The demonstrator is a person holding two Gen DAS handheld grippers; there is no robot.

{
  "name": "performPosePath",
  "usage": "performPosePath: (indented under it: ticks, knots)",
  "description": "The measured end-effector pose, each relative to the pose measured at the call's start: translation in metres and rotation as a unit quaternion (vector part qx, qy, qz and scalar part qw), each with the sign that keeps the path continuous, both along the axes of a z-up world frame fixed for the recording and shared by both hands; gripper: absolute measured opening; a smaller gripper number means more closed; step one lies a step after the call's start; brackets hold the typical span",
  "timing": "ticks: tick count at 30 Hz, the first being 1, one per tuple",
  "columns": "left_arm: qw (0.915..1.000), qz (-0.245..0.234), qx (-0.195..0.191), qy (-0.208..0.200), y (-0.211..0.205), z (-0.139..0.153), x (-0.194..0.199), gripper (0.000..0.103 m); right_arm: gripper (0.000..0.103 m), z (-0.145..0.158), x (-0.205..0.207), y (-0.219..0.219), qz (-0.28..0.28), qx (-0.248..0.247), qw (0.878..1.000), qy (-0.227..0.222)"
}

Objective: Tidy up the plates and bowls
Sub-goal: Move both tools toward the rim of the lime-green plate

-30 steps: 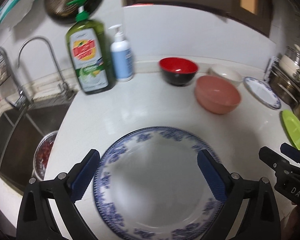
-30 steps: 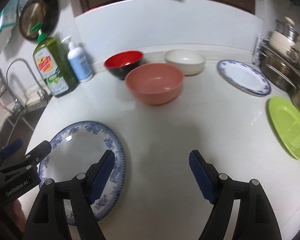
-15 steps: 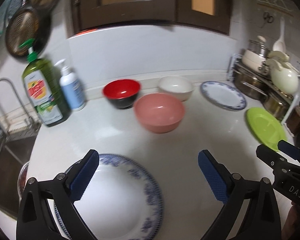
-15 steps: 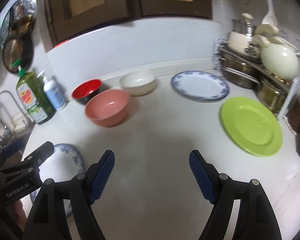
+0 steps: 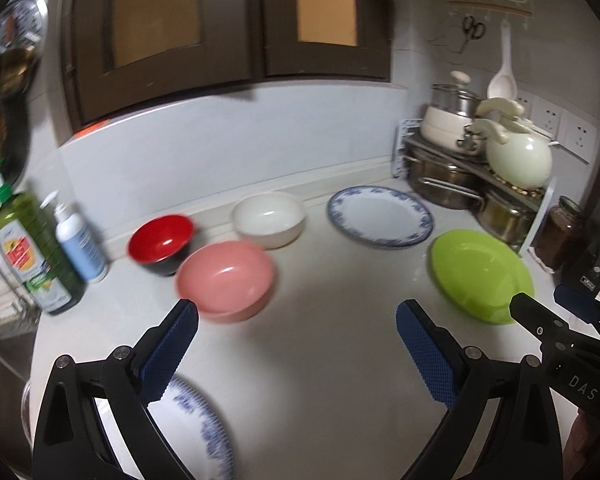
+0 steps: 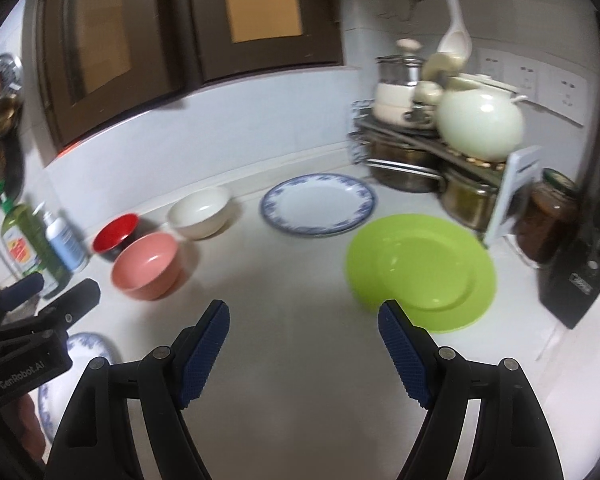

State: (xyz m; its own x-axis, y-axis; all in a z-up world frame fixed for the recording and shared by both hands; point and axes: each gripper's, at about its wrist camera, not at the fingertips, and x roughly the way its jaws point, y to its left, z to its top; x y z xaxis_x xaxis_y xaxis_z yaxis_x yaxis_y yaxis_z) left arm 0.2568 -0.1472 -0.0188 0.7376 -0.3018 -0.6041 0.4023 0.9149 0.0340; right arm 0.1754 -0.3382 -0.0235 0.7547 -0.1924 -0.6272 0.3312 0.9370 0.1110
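On the white counter stand a red bowl (image 5: 162, 242), a pink bowl (image 5: 226, 278) and a white bowl (image 5: 269, 218). A blue-rimmed plate (image 5: 381, 216) lies at the back, a green plate (image 5: 482, 274) to its right. A second blue-rimmed plate (image 5: 198, 428) lies near the front left, partly behind my left finger. My left gripper (image 5: 296, 350) is open and empty above the counter. My right gripper (image 6: 304, 350) is open and empty, its right fingertip close to the green plate (image 6: 422, 270). The bowls (image 6: 148, 266) also show in the right wrist view.
A green soap bottle (image 5: 32, 252) and a white pump bottle (image 5: 78, 244) stand at the left by the sink. A rack of pots with a cream kettle (image 5: 518, 156) fills the right corner. A brown jar (image 6: 552, 224) and a black box (image 6: 580, 280) stand at the right edge.
Both grippers have lifted and swung right, away from the near blue-rimmed plate. The far plates and pot rack have come into view. Both grippers stayed open.
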Motion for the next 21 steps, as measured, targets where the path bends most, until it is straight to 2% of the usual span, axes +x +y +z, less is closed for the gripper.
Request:
performPosePath:
  ticks: [14, 21]
  knots:
    - [0.9974, -0.065, 0.014, -0.027, -0.084, 0.006, 0.016, 0.101, 0.078, 0.004, -0.010, -0.074, -0.091, -0.011, 0.996, -0.017]
    - [0.9960, -0.088, 0.016, -0.006, -0.126, -0.004, 0.030, 0.100, 0.078, -0.007, -0.006, -0.106, -0.123, -0.005, 0.992, -0.012]
